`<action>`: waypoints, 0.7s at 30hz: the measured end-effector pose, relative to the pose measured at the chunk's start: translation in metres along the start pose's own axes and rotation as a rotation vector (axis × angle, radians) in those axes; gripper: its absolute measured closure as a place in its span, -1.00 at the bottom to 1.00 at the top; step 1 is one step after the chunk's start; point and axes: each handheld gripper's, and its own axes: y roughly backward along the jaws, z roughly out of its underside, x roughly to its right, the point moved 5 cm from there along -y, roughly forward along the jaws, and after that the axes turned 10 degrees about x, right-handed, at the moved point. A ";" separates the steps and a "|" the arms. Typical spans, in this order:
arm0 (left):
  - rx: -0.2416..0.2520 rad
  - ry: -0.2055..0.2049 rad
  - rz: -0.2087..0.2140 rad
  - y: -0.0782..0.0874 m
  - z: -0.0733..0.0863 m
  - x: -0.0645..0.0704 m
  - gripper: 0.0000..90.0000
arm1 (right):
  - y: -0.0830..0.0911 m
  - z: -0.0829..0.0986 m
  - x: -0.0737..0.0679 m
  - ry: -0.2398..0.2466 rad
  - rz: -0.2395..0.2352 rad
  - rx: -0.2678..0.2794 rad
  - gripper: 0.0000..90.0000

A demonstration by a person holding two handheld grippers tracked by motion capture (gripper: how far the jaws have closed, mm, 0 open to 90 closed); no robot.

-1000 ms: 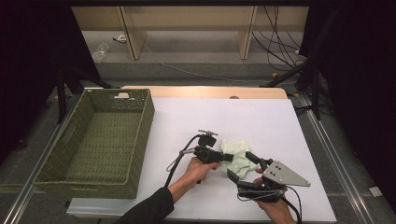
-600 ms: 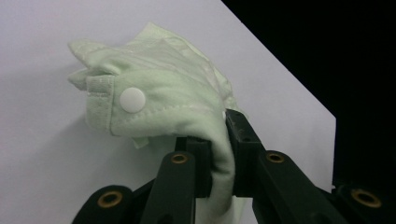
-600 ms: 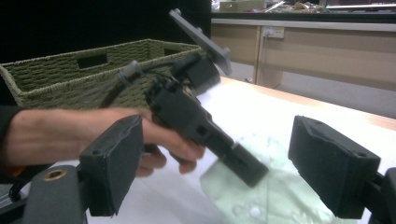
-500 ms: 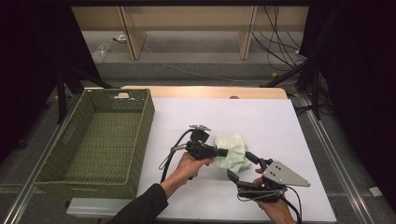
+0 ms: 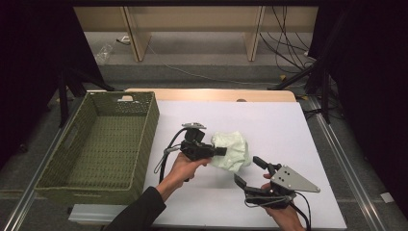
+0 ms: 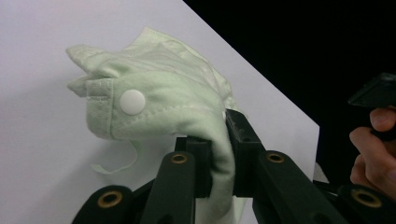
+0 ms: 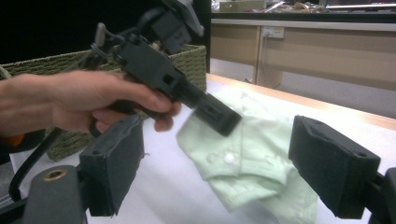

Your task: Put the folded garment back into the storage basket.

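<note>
A pale green garment (image 5: 232, 150) with a white snap button (image 6: 132, 101) lies crumpled near the middle of the white table (image 5: 274, 120). My left gripper (image 5: 219, 151) is shut on a fold of the garment (image 6: 187, 116), the cloth pinched between its black jaws, one part lifted off the table. My right gripper (image 5: 249, 171) stands open near the table's front, just right of the cloth, with nothing between its pads (image 7: 114, 163). From the right gripper view, the garment (image 7: 247, 163) and the left gripper (image 7: 217, 116) lie ahead.
A green woven basket (image 5: 144, 134) stands empty at the table's left. The table's far and right parts are bare white surface. Cables and dark stand legs (image 5: 308, 72) sit on the floor beyond the far edge.
My left gripper has moved a little up and left with the garment held in it, lifting and dragging the cloth. The right gripper has stayed in place and open.
</note>
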 end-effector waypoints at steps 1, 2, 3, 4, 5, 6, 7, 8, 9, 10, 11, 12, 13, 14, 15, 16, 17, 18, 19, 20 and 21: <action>0.002 -0.035 -0.014 0.006 -0.002 0.004 0.79 | 0.000 0.000 0.000 0.000 0.000 0.000 -0.58; 0.002 -0.035 -0.014 0.006 -0.002 0.004 0.79 | 0.000 0.000 0.000 -0.001 0.000 0.000 -0.58; 0.002 -0.048 -0.017 0.009 -0.003 0.006 0.79 | 0.000 0.000 0.000 0.000 -0.001 -0.001 -0.58; 0.004 -0.052 -0.015 0.012 -0.004 0.007 0.79 | 0.000 0.000 0.000 0.000 -0.001 -0.001 -0.58; 0.001 -0.056 -0.014 0.014 -0.005 0.008 0.79 | 0.000 0.000 0.000 0.001 -0.002 0.001 -0.58; 0.003 -0.054 -0.011 0.016 -0.005 0.009 0.79 | 0.000 0.000 0.000 0.001 -0.002 0.001 -0.58; 0.007 -0.051 -0.008 0.020 -0.007 0.010 0.79 | 0.000 0.000 0.000 0.000 -0.001 0.001 -0.58; 0.007 -0.051 -0.008 0.020 -0.007 0.010 0.79 | 0.000 0.000 0.000 0.001 -0.001 0.000 -0.58; 0.008 -0.049 -0.005 0.023 -0.007 0.010 0.79 | 0.000 0.000 0.000 0.001 -0.001 0.000 -0.58; 0.011 -0.044 -0.002 0.025 -0.008 0.010 0.79 | 0.000 0.000 0.000 0.000 0.000 0.000 -0.58; 0.016 -0.040 0.002 0.030 -0.010 0.011 0.79 | 0.000 0.000 0.000 0.001 0.001 -0.001 -0.58; 0.016 -0.040 0.002 0.030 -0.010 0.011 0.79 | 0.000 0.000 0.000 0.000 0.001 0.000 -0.58; 0.017 -0.042 0.003 0.032 -0.011 0.011 0.79 | 0.000 0.000 0.000 0.001 0.000 0.000 -0.58; 0.022 -0.043 0.004 0.037 -0.012 0.012 0.79 | 0.000 0.000 0.000 0.001 0.000 -0.001 -0.58; 0.022 -0.043 0.004 0.037 -0.012 0.012 0.79 | 0.000 0.000 0.000 0.001 0.000 -0.001 -0.58; 0.026 -0.043 0.005 0.039 -0.013 0.012 0.79 | 0.000 0.000 0.000 0.001 0.000 -0.001 -0.58; 0.031 -0.039 0.007 0.042 -0.014 0.013 0.79 | 0.000 0.000 0.000 0.001 0.000 0.000 -0.58; 0.035 -0.040 0.008 0.047 -0.016 0.013 0.79 | 0.000 0.000 0.000 0.001 0.000 0.000 -0.58; 0.035 -0.040 0.008 0.047 -0.016 0.013 0.79 | 0.000 0.000 0.000 0.002 0.000 0.001 -0.58; 0.042 -0.041 0.001 0.053 -0.018 0.012 0.79 | 0.000 0.000 0.000 0.002 0.000 0.001 -0.58; 0.046 -0.043 -0.004 0.056 -0.018 0.011 0.79 | 0.000 0.000 0.000 0.002 0.000 0.000 -0.58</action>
